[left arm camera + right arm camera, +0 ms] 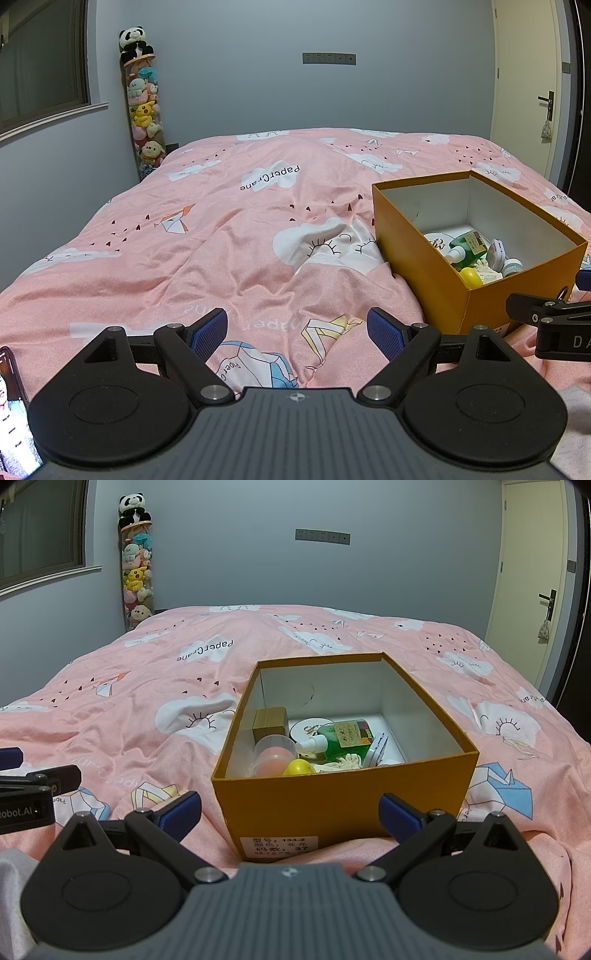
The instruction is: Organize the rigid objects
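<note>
Orange cardboard box on a bed's pink quilt, lid off, holding the gathered items: green spray bottle, yellow egg-shaped piece, pink-filled clear cup, small brown carton, round white tin. Right gripper low before the box's labelled end, fingers released and empty. Left gripper beside the box over bare quilt, fingers likewise spread, grasping nothing.

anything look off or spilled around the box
Nothing spilled. The orange box sits upright on the bed, and the green bottle and yellow egg lie jumbled inside it. Only oddity: a dark scuff on its back wall.
</note>
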The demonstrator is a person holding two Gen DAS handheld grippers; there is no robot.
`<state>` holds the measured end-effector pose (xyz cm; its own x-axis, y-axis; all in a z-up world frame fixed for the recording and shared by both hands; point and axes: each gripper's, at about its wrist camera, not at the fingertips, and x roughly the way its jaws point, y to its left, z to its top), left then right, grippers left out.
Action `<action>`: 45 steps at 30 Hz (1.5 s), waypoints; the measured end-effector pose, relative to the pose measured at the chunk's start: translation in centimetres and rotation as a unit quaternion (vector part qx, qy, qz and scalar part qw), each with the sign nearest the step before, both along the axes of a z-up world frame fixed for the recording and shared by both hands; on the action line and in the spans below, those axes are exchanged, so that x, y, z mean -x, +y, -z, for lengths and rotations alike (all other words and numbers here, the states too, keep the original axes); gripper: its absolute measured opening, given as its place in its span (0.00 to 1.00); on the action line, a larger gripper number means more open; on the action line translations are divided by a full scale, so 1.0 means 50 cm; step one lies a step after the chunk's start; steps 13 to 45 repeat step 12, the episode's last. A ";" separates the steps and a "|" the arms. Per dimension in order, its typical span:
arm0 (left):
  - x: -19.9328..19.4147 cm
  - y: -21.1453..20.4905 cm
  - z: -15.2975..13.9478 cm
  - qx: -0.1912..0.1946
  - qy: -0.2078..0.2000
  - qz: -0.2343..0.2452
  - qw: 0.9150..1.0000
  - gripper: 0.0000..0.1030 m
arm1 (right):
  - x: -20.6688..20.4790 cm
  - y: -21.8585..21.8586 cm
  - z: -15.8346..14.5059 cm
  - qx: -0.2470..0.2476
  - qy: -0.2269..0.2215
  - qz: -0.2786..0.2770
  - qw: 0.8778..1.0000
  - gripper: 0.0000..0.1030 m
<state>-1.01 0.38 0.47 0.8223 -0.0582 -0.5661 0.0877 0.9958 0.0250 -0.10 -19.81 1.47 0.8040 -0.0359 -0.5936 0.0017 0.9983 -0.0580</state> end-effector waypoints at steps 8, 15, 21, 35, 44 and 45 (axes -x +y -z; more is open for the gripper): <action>0.001 0.000 -0.002 0.000 -0.003 0.000 1.000 0.97 | 0.000 0.003 0.004 0.000 0.002 -0.001 1.000 0.97; 0.002 0.003 0.001 0.001 -0.004 -0.001 1.000 0.97 | 0.001 0.003 0.005 0.000 0.002 -0.001 1.000 0.97; 0.002 0.003 0.001 0.001 -0.004 -0.001 1.000 0.97 | 0.001 0.003 0.005 0.000 0.002 -0.001 1.000 0.97; 0.002 0.003 0.001 0.001 -0.004 -0.001 1.000 0.97 | 0.001 0.003 0.005 0.000 0.002 -0.001 1.000 0.97; 0.002 0.003 0.001 0.001 -0.004 -0.001 1.000 0.97 | 0.001 0.003 0.005 0.000 0.002 -0.001 1.000 0.97; 0.002 0.003 0.001 0.001 -0.004 -0.001 1.000 0.97 | 0.001 0.003 0.005 0.000 0.002 -0.001 1.000 0.97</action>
